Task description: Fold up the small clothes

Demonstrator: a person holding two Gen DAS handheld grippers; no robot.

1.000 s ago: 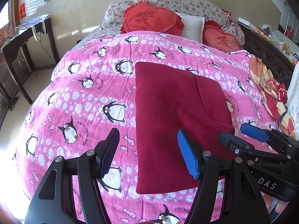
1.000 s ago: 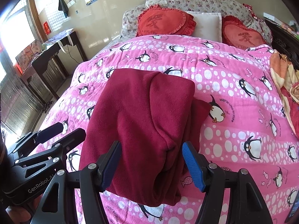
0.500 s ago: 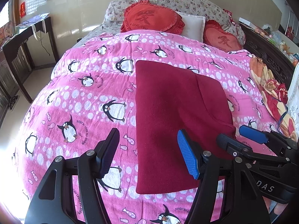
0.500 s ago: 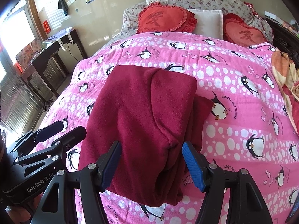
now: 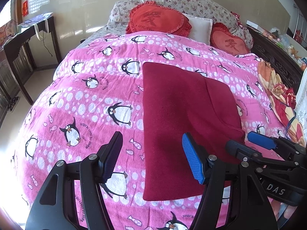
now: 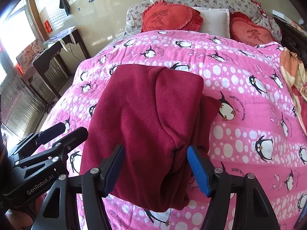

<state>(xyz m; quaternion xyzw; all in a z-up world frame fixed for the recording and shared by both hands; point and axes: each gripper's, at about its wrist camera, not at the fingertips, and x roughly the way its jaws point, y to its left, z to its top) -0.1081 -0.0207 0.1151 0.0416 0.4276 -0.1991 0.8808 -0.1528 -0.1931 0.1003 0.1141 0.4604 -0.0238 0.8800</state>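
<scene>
A dark red fleece garment (image 5: 180,115) lies folded into a long rectangle on the pink penguin blanket (image 5: 92,99); it also shows in the right wrist view (image 6: 145,118). My left gripper (image 5: 153,159) is open and empty, above the garment's near left edge. My right gripper (image 6: 155,164) is open and empty, over the garment's near end. The right gripper shows in the left wrist view (image 5: 243,143) at the garment's right edge, and the left gripper shows in the right wrist view (image 6: 63,132) at its left edge.
Red heart cushions (image 5: 157,19) and a white pillow (image 5: 199,28) lie at the head of the bed. A crumpled orange-red cloth (image 5: 278,95) lies at the right edge. A dark wooden desk (image 5: 21,38) stands on the left by the wall.
Both grippers have drawn back slightly toward the near end of the bed. The garment has not moved.
</scene>
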